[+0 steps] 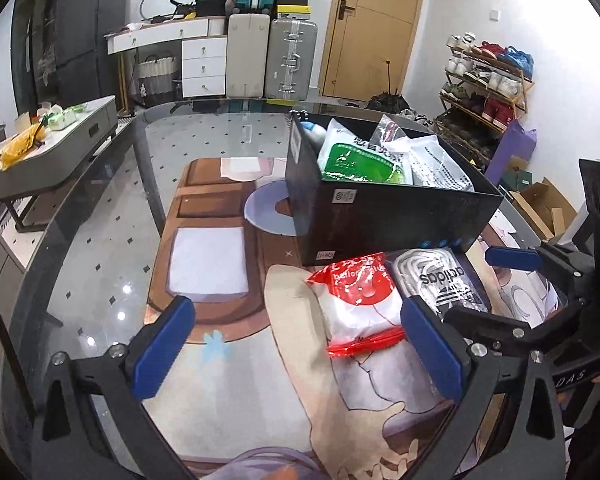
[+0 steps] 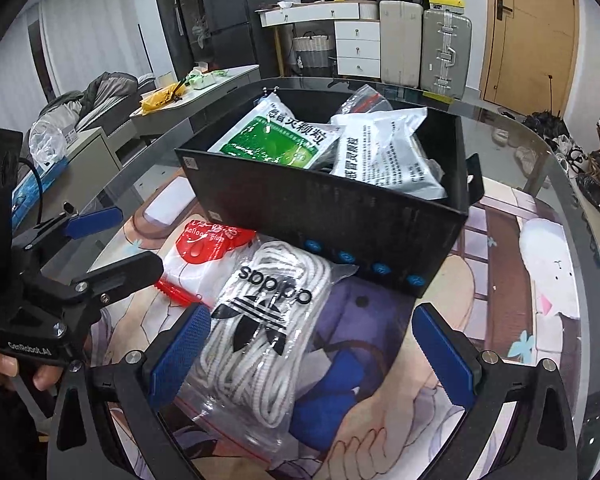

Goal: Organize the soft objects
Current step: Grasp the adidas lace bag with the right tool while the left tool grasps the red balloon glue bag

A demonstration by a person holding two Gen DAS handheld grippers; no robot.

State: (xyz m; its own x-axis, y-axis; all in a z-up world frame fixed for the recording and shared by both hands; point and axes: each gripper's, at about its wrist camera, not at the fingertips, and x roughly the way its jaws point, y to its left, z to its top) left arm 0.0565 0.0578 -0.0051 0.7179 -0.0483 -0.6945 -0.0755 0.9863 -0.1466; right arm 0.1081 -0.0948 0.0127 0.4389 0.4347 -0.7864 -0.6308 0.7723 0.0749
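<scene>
A black box [image 1: 384,220] [image 2: 340,216] stands on the printed mat and holds a green-and-white packet [image 1: 356,160] [image 2: 280,136] and a white printed packet [image 1: 436,164] [image 2: 384,152]. In front of it lie a red-and-white pouch [image 1: 360,300] [image 2: 204,252] and a clear adidas bag of white cord [image 1: 440,276] [image 2: 260,336]. My left gripper [image 1: 296,344] is open and empty, just left of the red pouch. My right gripper [image 2: 312,356] is open, its jaws low around the near part of the adidas bag, not closed on it.
The round glass table [image 1: 100,216] carries a printed mat [image 1: 220,368]. A low grey side table [image 1: 60,132] with clutter stands to the left. Suitcases [image 1: 268,56], white drawers, a door and a shoe rack [image 1: 488,84] line the back of the room.
</scene>
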